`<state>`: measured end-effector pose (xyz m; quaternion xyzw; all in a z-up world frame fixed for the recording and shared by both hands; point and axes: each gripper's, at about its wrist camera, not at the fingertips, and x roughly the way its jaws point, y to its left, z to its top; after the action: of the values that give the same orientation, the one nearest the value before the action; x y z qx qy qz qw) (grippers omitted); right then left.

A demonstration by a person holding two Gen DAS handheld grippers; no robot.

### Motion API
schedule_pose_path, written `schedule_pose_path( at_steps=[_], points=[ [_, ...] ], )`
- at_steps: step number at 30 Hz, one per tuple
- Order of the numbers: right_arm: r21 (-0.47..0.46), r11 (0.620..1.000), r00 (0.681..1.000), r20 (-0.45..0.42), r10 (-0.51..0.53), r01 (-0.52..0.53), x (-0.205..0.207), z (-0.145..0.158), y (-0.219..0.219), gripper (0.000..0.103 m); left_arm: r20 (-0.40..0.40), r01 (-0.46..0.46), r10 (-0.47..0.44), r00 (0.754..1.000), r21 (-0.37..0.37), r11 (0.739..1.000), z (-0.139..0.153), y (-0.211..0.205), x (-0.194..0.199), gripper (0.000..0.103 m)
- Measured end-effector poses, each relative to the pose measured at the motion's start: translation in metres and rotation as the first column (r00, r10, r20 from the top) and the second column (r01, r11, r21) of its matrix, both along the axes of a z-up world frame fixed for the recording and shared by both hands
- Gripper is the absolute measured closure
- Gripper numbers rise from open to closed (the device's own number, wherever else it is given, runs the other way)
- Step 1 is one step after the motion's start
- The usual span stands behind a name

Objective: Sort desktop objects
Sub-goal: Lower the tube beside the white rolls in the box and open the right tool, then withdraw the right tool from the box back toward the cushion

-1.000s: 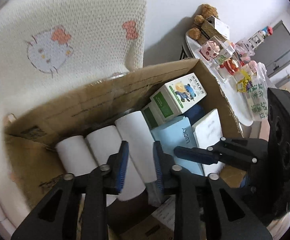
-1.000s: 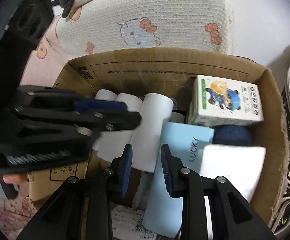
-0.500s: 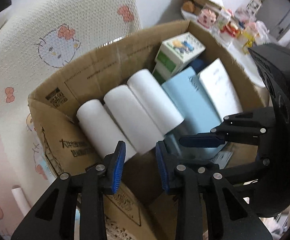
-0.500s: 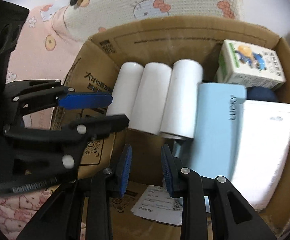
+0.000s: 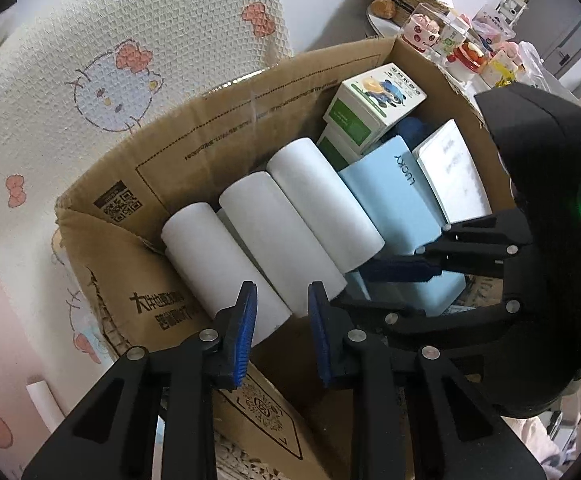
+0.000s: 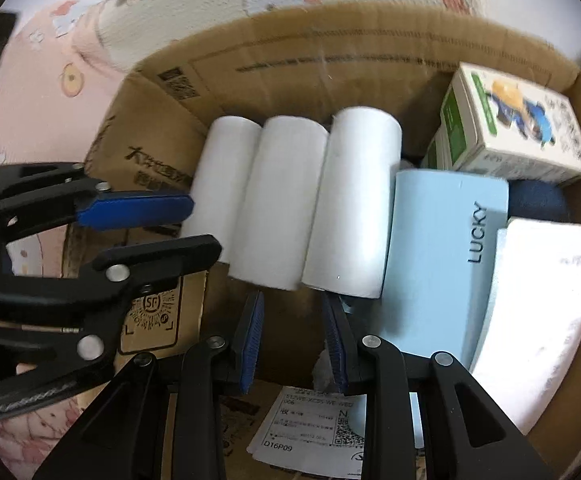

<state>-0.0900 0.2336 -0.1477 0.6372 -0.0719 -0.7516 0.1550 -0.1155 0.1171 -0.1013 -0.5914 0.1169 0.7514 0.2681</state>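
Both tools hung over the open cardboard box, pointing steeply down into it. Three white paper rolls lay side by side against the box's back wall, with a light blue "LUCKY" box just beside them, a white flat pack beyond that, and a green-and-white carton in the box's far corner.

The left hand-held gripper was narrowing its jaws with nothing between the blue pads; it hovered near the front ends of the nearer rolls. The right hand-held gripper showed a gap between its pads but stood at its tightest, holding nothing, just in front of the rolls' lower ends over the box's bare floor and a shipping label.

The chief risk was crowding: the two tools sat close together inside the box, and their fingers could knock or block one another. The rolls looked smooth, round and wider than either gap, so pads closed this far would probably ride over a roll and push it rather than grip it, nudging its neighbours. A finger might also catch the box's torn flap.
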Motion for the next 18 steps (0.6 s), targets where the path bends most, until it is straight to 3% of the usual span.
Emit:
schedule_pose_path(
  at_steps=[9, 15, 18],
  points=[
    [-0.005, 1.000, 1.000, 0.014, -0.018, 0.019, -0.008, 0.002, 0.007, 0.077, 0.000, -0.018, 0.018, 1.000, 0.038, 0.999, 0.006, -0.008, -0.003, 0.073],
    [0.020, 0.999, 0.999, -0.006, -0.036, 0.036, -0.003, 0.011, 0.013, 0.077, -0.015, -0.022, 0.023, 1.000, 0.032, 0.999, 0.008, -0.012, -0.003, 0.073],
    [0.006, 0.999, 0.998, -0.039, -0.049, 0.050, 0.007, 0.025, 0.017, 0.077, -0.039, -0.023, 0.026, 0.999, 0.065, 0.998, 0.014, -0.017, 0.000, 0.073]
  ],
)
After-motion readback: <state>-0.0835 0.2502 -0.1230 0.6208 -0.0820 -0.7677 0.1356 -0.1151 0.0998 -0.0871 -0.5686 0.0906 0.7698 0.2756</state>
